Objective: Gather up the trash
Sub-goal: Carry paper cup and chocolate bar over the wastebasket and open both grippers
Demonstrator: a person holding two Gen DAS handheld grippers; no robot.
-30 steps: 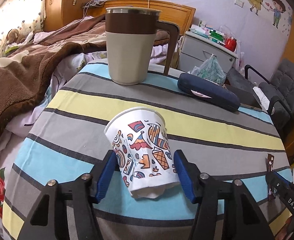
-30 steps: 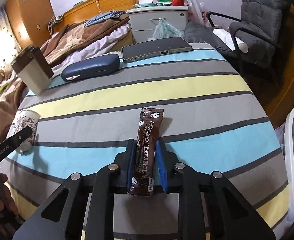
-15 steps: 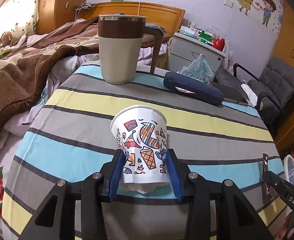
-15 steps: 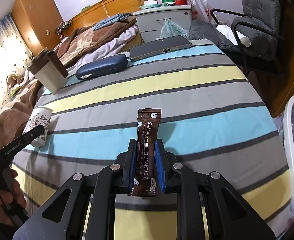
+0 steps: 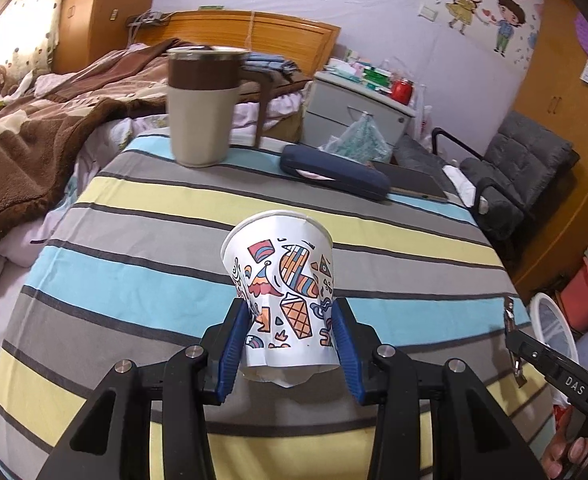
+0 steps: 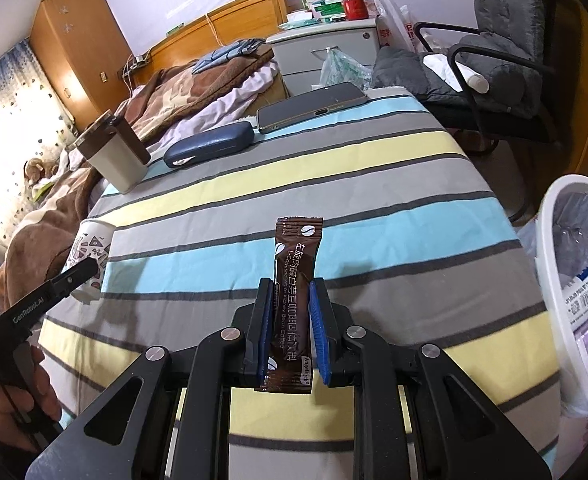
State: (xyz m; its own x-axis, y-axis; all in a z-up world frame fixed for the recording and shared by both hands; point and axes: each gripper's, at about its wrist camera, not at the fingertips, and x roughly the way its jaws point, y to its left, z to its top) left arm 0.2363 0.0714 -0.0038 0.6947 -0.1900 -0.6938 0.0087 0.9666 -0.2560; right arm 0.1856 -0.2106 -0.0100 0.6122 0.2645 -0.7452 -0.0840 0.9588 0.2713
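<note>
While both grippers hang above striped tablecloth [image 5: 142,240]: left gripper [image 5: 290,344] pinches paper cup [image 5: 282,292], near left; right gripper [image 6: 291,328] pinches coffee sachet [image 6: 294,280], near middle; bin [image 6: 554,240] right.

The cup [image 5: 282,280] was printed matt paper, its base crumpled. The sachet [image 6: 294,292] looked glossy foil. A woven striped cloth [image 6: 374,184] covered the table.

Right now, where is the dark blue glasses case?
In the left wrist view the glasses case lies at the far edge of the striped table, right of the beige mug and just left of the phone.
</note>
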